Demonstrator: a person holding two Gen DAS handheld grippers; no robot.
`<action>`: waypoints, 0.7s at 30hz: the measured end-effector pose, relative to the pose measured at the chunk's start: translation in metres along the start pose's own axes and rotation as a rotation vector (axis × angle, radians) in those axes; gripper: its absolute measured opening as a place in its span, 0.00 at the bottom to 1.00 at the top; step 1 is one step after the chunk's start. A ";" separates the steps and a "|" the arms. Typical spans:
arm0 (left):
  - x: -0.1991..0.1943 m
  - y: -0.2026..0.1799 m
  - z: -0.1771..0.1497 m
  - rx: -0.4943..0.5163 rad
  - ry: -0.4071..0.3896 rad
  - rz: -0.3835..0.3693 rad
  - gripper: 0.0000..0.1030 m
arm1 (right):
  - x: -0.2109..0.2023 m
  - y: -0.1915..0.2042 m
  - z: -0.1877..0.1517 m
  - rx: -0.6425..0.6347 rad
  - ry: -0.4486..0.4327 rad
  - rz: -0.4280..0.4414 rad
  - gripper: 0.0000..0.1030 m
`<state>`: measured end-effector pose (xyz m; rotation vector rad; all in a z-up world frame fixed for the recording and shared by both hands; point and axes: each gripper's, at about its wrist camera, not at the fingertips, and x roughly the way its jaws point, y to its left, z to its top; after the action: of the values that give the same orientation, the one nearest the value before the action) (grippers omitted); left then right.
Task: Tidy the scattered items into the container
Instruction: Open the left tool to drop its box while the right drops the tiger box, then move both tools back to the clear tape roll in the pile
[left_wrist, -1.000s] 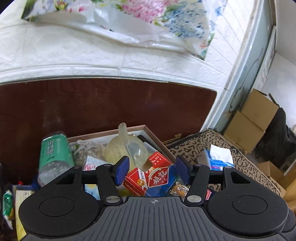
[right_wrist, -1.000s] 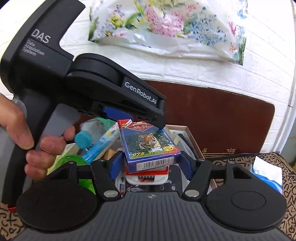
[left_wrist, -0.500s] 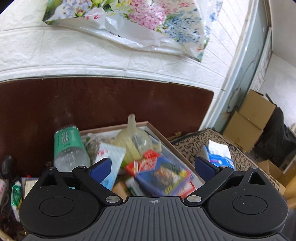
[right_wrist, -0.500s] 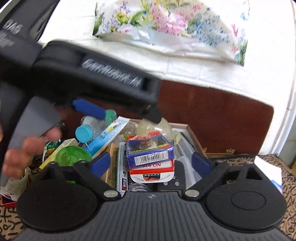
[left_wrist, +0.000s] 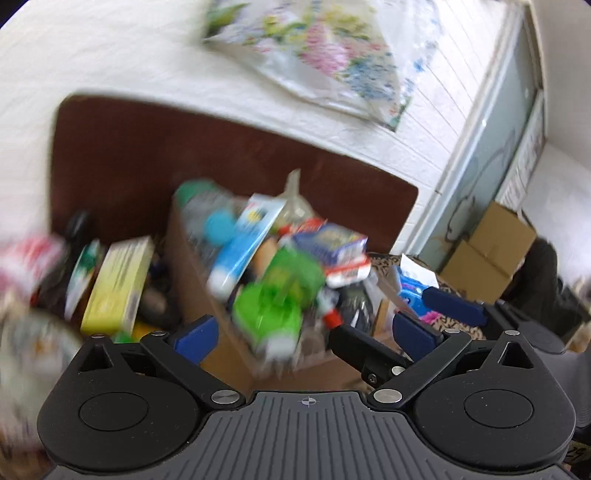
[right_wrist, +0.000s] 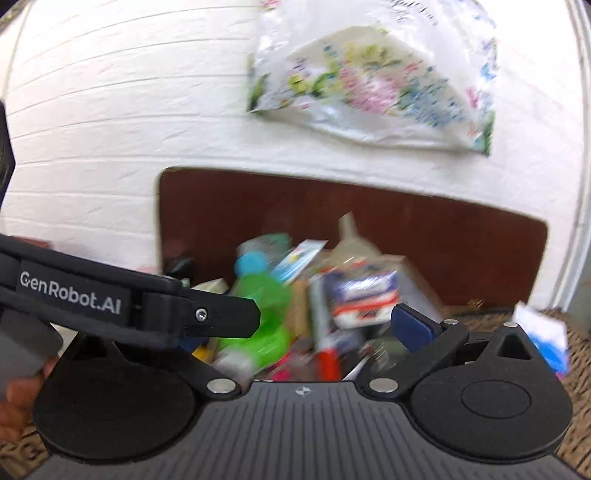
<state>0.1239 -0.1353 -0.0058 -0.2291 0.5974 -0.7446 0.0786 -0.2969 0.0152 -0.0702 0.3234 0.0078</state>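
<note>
Hovering with fingers spread and nothing held, left gripper (left_wrist: 306, 328) and right gripper (right_wrist: 295, 332) sit just short of the cardboard box (left_wrist: 207, 306), already heaped with items like the green bottle (left_wrist: 280, 295), probably freed for the yellow box (left_wrist: 118, 280) outside.

Bright, even light; heavy motion blur, fisheye-bent edges.

One cardboard box (left_wrist: 229, 332), one green bottle (left_wrist: 280, 295), one yellow carton (left_wrist: 118, 284), two stacked card packs (left_wrist: 332, 251).
</note>
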 end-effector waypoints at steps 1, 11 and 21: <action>-0.007 0.007 -0.009 -0.037 0.002 0.000 1.00 | -0.003 0.007 -0.005 -0.001 0.005 0.012 1.00; -0.074 0.069 -0.075 -0.161 -0.016 0.138 1.00 | -0.003 0.082 -0.045 0.019 0.133 0.177 1.00; -0.097 0.127 -0.088 -0.216 0.010 0.258 0.94 | 0.016 0.128 -0.062 0.001 0.218 0.230 0.99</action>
<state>0.0880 0.0246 -0.0866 -0.3404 0.7023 -0.4317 0.0719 -0.1739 -0.0574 -0.0324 0.5480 0.2295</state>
